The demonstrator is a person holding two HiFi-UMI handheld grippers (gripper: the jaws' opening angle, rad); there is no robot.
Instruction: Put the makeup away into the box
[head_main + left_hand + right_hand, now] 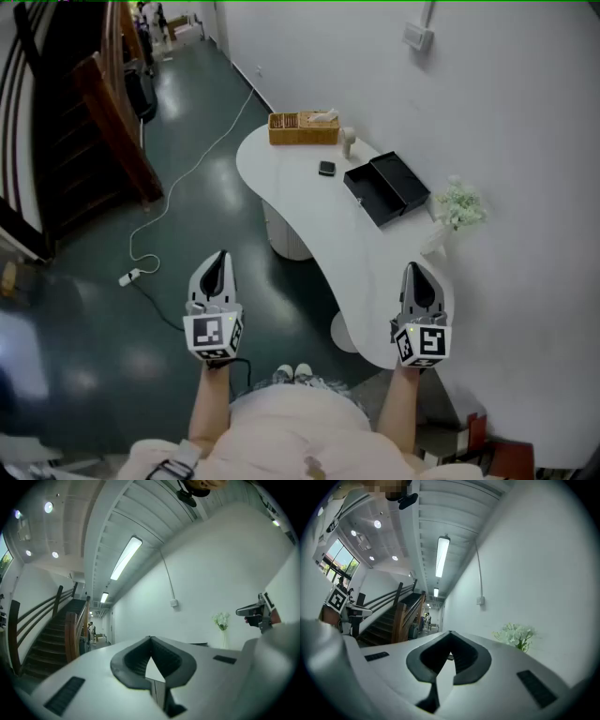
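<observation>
Both left claw [218, 262] and right claw [413, 274] are closed, empty; seemingly matte black box [386, 187] open on curved white table [302, 208].

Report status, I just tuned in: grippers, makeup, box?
Left gripper and right gripper shut, empty, at the table's near end. Black box open at the far end; small black case left of it, untouched. Nothing blocking between.

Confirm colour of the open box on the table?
Box is black; head view shows it best.
</observation>
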